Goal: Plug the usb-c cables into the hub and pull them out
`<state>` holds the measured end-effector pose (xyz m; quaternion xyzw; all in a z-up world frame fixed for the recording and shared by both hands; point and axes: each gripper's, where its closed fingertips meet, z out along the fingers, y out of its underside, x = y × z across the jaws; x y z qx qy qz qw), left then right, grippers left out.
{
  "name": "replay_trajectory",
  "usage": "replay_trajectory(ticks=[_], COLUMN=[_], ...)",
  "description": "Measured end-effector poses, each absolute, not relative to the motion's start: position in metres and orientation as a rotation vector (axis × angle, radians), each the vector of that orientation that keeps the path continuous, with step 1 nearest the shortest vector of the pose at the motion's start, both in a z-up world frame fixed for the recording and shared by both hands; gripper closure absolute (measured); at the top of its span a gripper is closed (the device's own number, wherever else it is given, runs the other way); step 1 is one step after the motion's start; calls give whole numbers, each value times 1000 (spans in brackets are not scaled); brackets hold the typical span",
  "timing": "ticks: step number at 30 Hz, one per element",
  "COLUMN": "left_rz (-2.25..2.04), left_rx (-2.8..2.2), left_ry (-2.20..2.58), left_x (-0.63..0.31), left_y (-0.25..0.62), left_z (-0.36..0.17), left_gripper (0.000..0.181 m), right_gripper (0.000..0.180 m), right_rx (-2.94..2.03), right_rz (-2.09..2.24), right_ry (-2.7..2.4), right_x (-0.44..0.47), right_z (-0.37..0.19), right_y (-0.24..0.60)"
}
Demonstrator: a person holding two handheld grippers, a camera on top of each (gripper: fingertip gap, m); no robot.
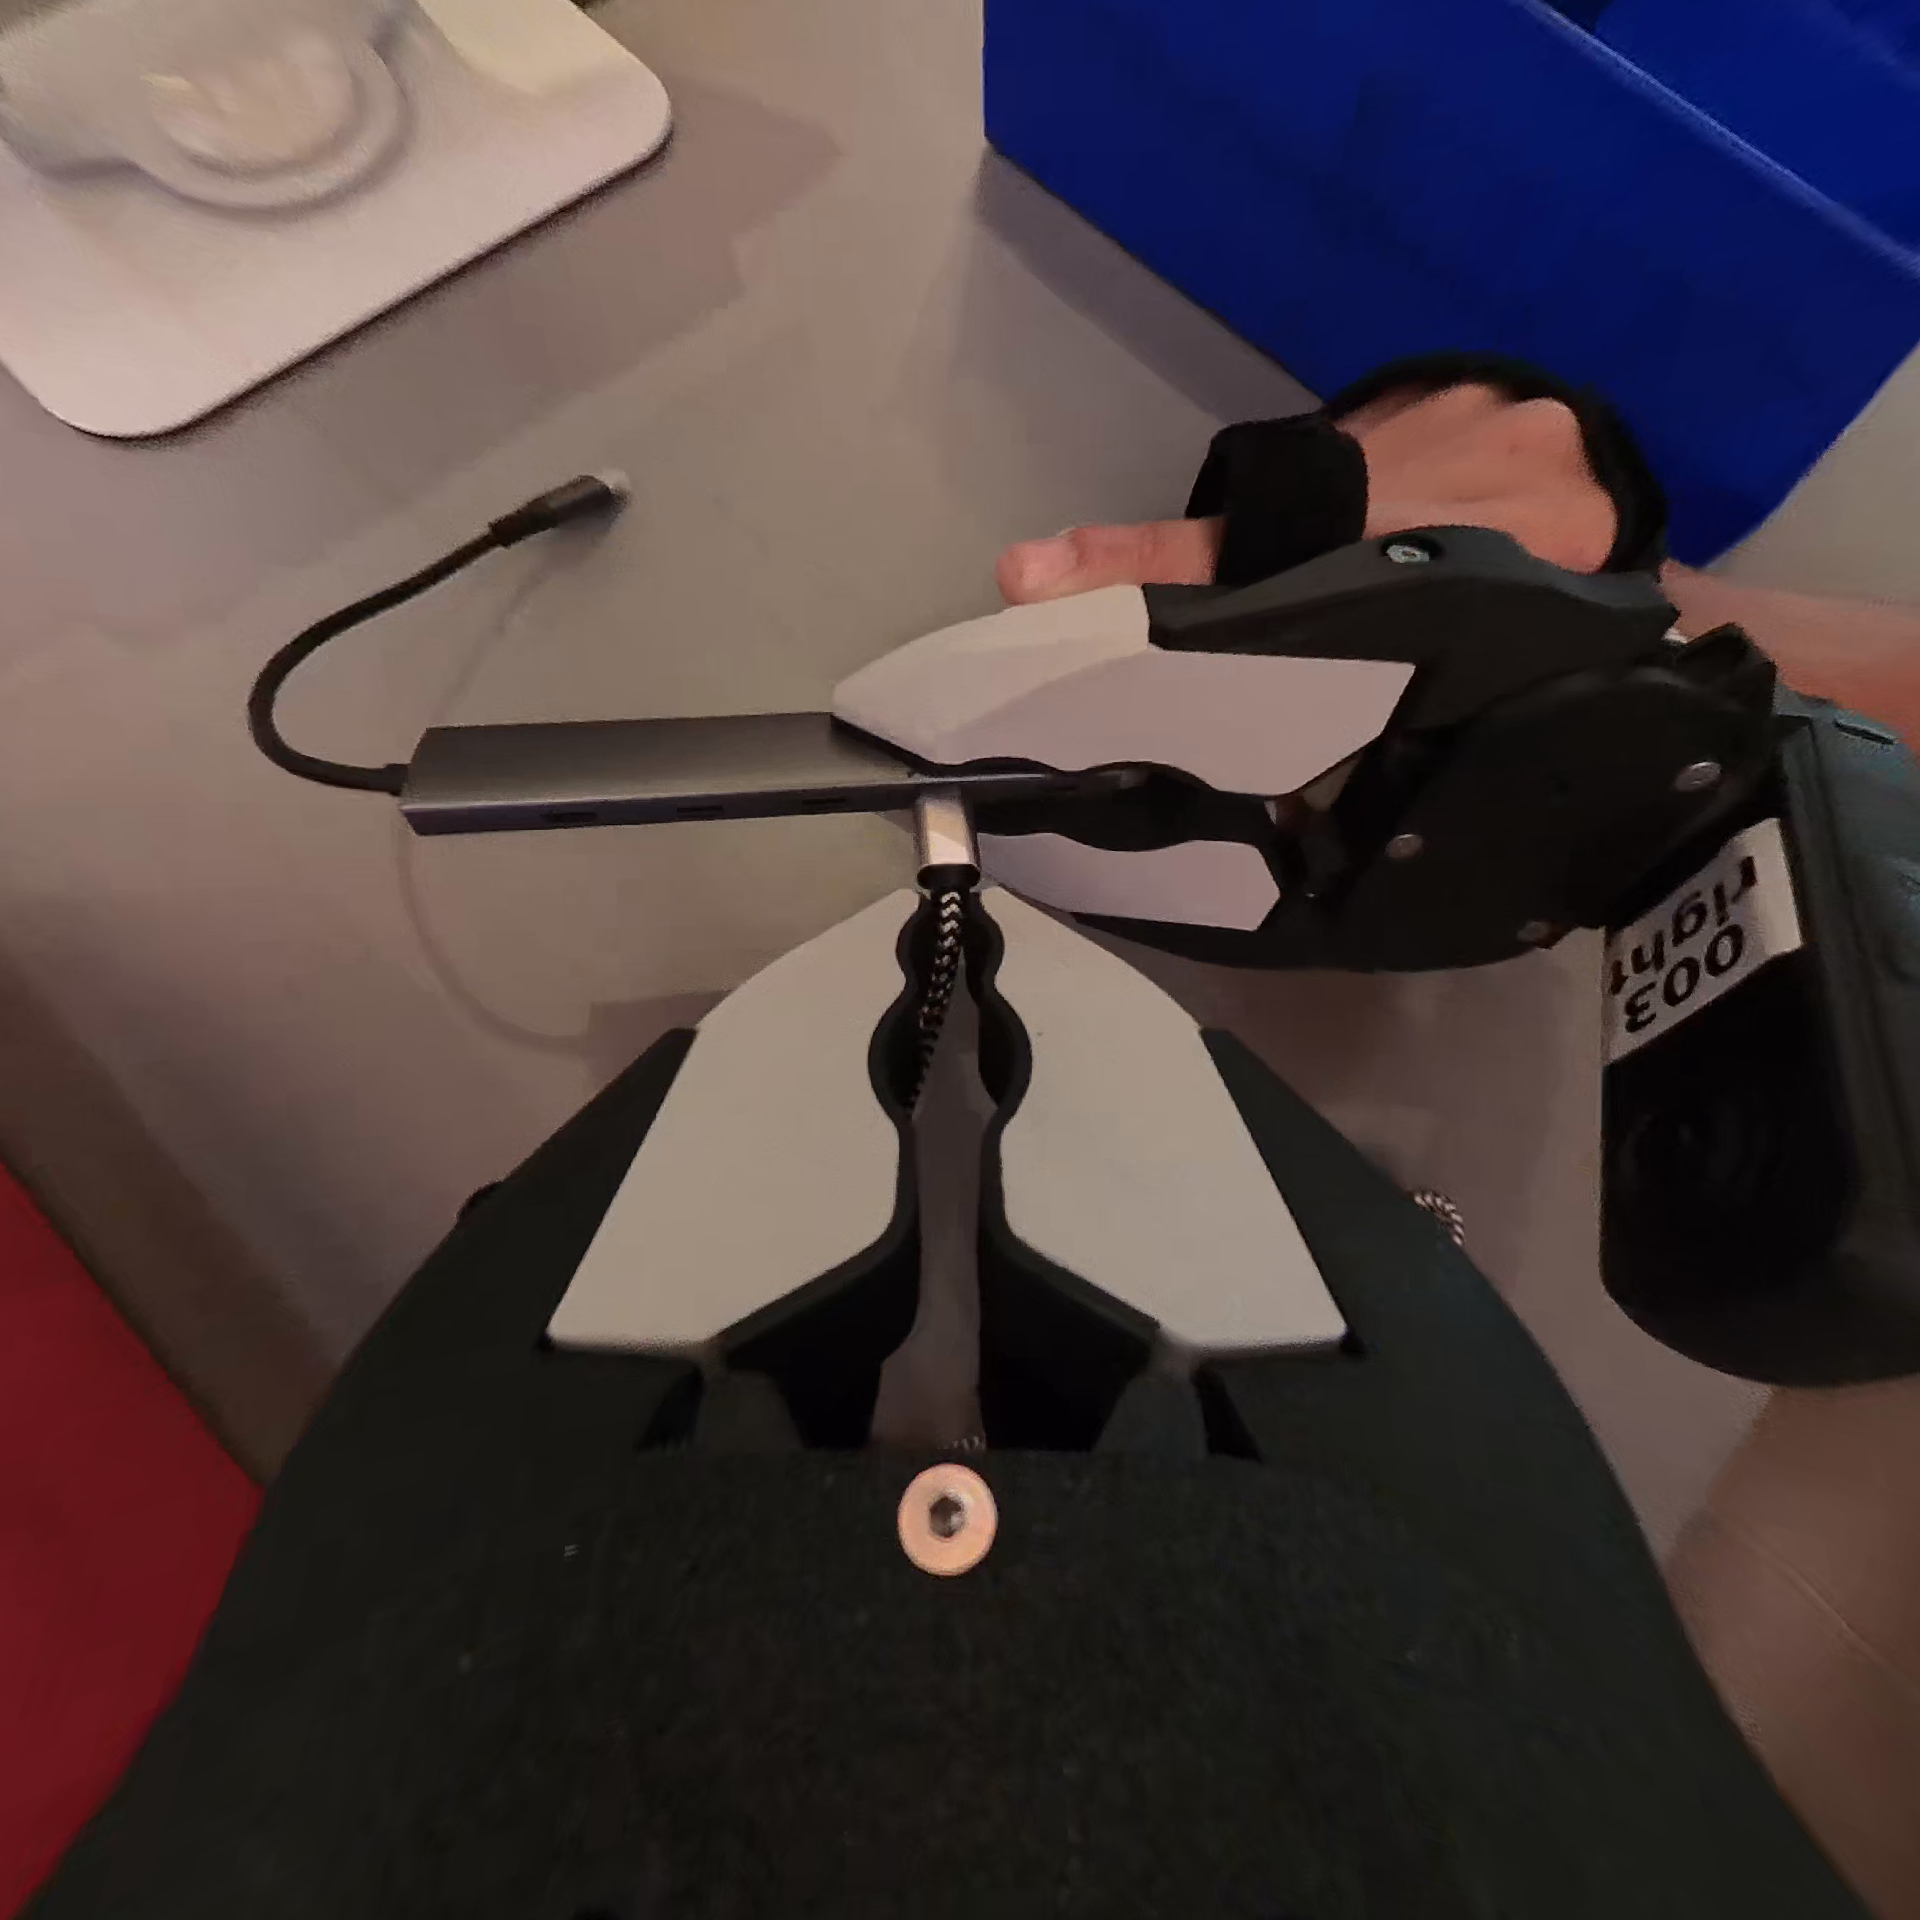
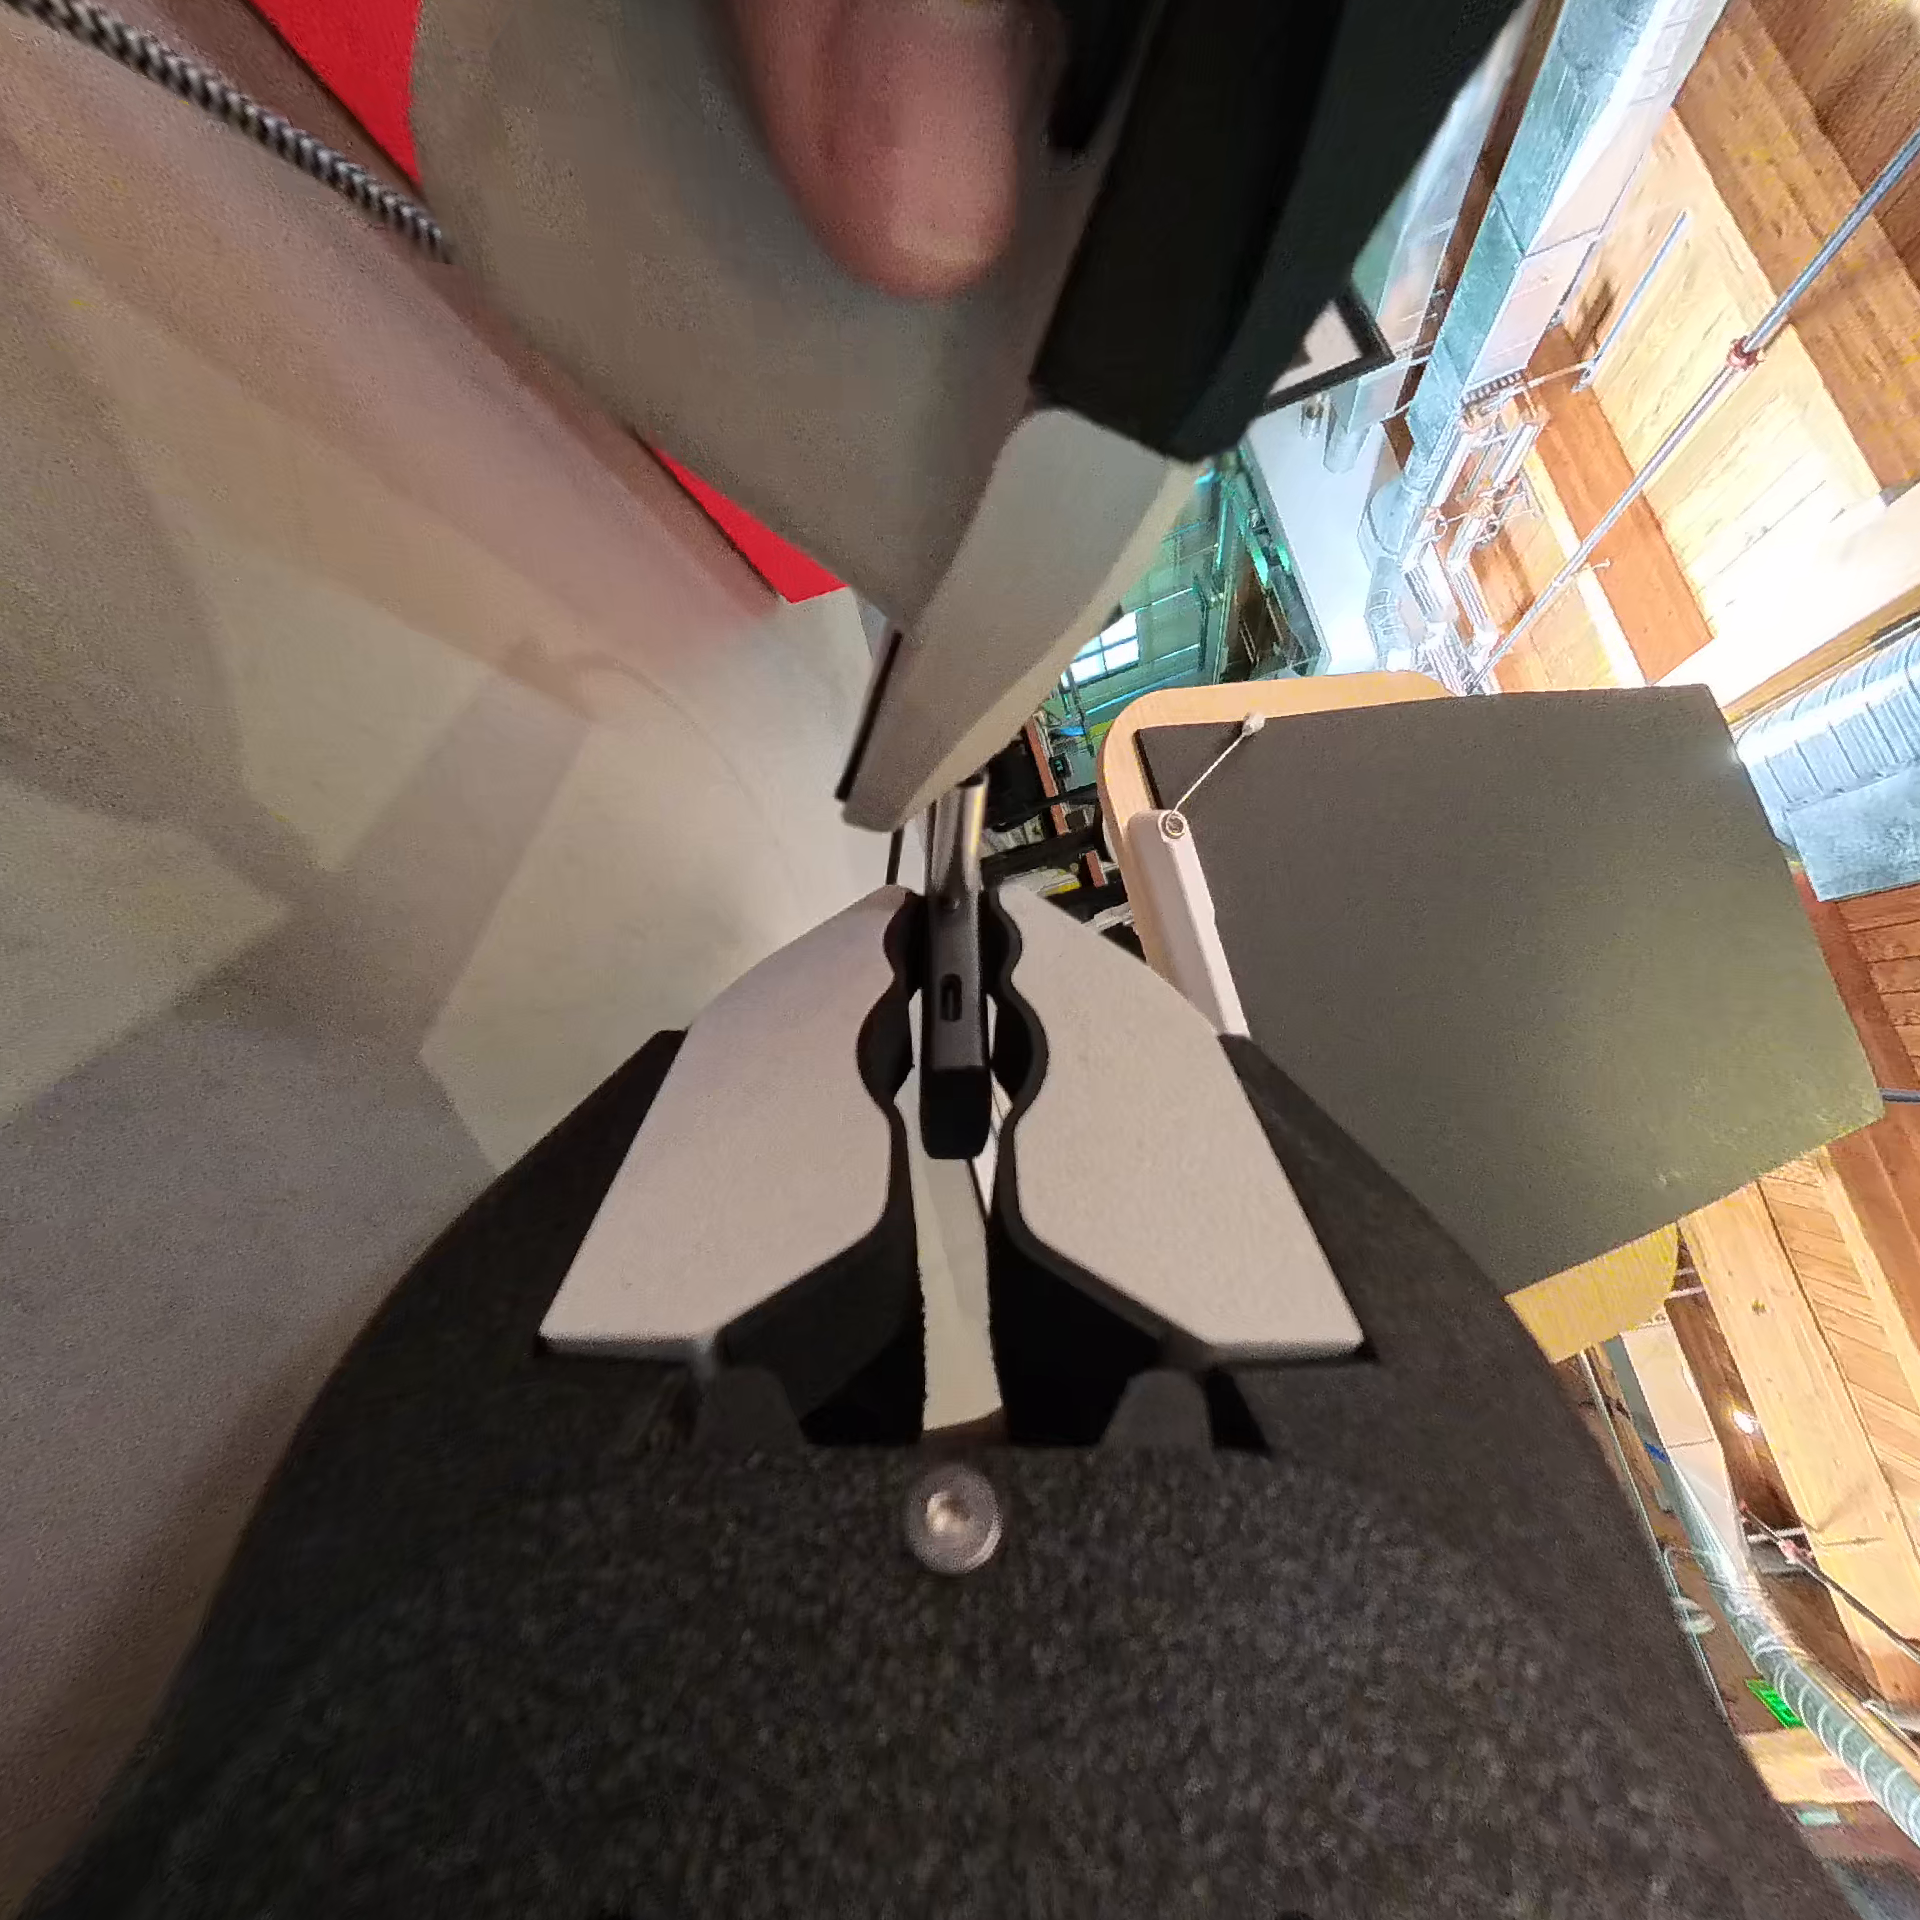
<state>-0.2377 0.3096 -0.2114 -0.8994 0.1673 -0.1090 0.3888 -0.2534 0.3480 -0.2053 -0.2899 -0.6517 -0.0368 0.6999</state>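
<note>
Grey table (image 1: pixel 727 436) with blue bin (image 1: pixel 1455 187) and white pad (image 1: pixel 343 281); beyond, wooden ceiling (image 2: pixel 1766 312) with metal ducts (image 2: pixel 1507 312).

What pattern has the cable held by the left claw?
Black-and-white braided cable, clearest in the left wrist view.

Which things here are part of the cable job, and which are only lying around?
Part of the job:
hub, held in the right gripper
braided cable, clamped in the left gripper, its plug at the hub's side

Only lying around:
blue bin
pale tray
red surface
</note>
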Motion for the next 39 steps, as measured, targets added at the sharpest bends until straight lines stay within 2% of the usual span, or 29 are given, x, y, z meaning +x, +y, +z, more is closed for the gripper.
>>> replay_trajectory(ticks=[15,39], left_rz=[-193,-245], left_rx=[-2321,-2265], left_ry=[477,442], left_x=[-239,-246], left_y=[302,302], left_z=[-238,-239], left_gripper=[179,179], right_gripper=[171,169], right_rx=[-564,-612], right_rz=[-157,-128], right_ry=[-1523,-1506], right_x=[-259,-258], right_z=[-228,-229], right_y=[342,343])
